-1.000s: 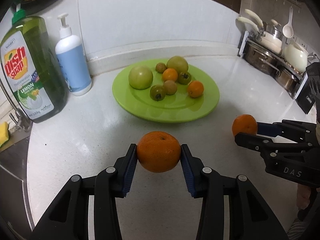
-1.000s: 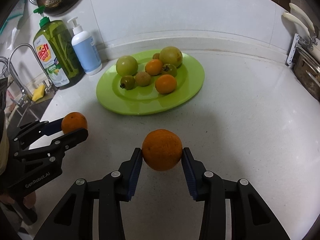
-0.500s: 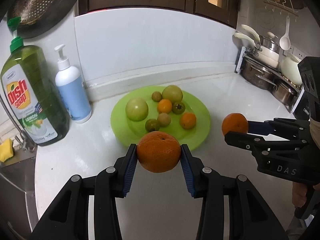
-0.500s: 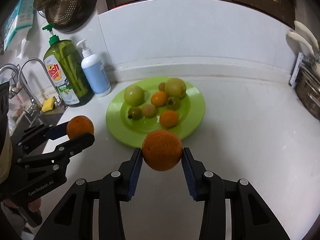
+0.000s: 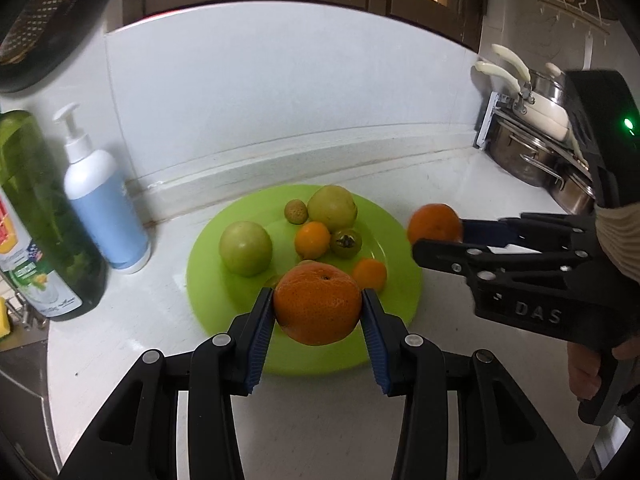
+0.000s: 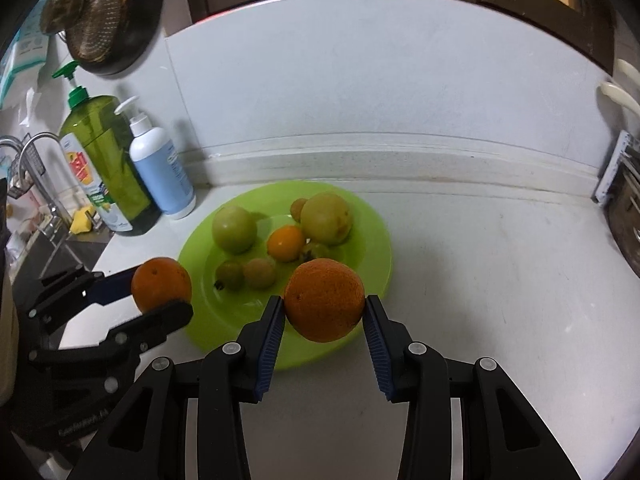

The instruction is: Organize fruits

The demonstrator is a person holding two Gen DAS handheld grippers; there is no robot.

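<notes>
since a second ago, both grippers have been carried forward and raised: the green plate (image 5: 404, 292), formerly well ahead of them, is now seen directly behind and beneath the held fruit. the left gripper (image 5: 318, 312) is clamped on a large orange (image 5: 317, 303), held above the plate's near rim; the right gripper (image 6: 324, 312) is likewise closed on a second orange (image 6: 324, 301) over the near right part of the plate. each grip is unchanged.

on the plate are seen two large green fruits (image 6: 234, 229), small orange fruits (image 6: 285, 243) and several small brownish-green ones, gathered toward its far half. the plate is set on a white speckled desk (image 6: 480, 280) against a white backsplash. a green dish soap bottle (image 6: 102, 168) and a blue pump bottle (image 6: 162, 174) are stood to the left of the plate, apart from it, with a tap and sink further left. steel pots (image 5: 536, 156) are stacked at the right edge.

bare plate surface is left at the near side, below both oranges; open desk is spread to the right.
</notes>
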